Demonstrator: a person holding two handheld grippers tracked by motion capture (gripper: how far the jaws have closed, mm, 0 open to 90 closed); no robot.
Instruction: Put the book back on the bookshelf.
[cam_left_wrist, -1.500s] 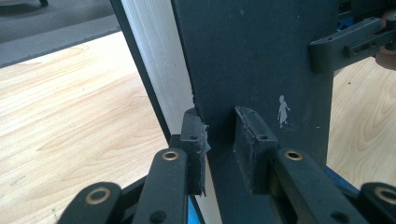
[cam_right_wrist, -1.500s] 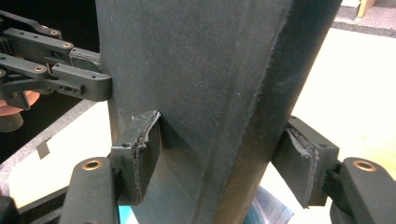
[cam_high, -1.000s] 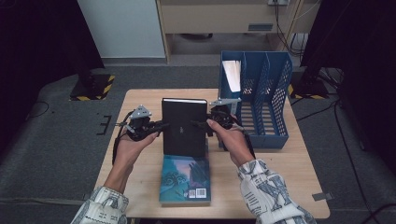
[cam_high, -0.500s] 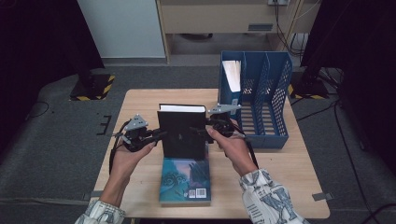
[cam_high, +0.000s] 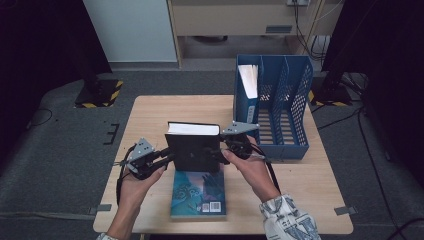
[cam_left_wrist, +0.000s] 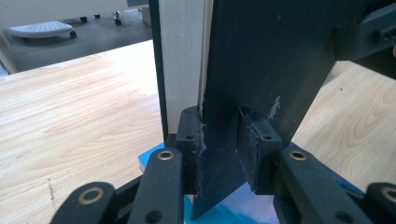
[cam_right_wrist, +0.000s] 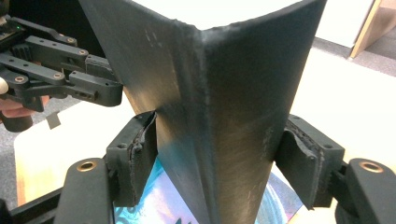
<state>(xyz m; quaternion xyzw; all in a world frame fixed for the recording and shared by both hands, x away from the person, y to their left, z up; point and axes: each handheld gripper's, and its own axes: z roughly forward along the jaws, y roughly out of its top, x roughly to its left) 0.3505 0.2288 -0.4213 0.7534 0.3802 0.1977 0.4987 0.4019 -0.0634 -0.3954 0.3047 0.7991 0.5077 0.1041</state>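
Note:
A black hardcover book (cam_high: 192, 152) stands upright in the air over a teal book (cam_high: 198, 192) that lies flat on the table. My left gripper (cam_high: 170, 157) pinches only its front cover (cam_left_wrist: 271, 60) near the lower corner; the jaws have just been opening a little, and the pads (cam_left_wrist: 191, 140) still touch the cover. My right gripper (cam_high: 214, 154) is shut across the spine (cam_right_wrist: 224, 93), one pad (cam_right_wrist: 137, 158) on each side. The left gripper (cam_right_wrist: 100, 91) is also visible beyond the book in the right gripper view. The teal cover (cam_right_wrist: 154, 205) lies below the jaws.
A blue slotted file holder (cam_high: 280, 115) stands at the table's far right, with a white volume (cam_high: 248, 77) in its left slot. Bare wood of the table (cam_high: 150, 115) lies behind and left of the books. The floor around is grey carpet.
Both grippers have brought the black book toward the near edge and slightly left. It now stands over the teal book's far end, and its white page edge shows on top.

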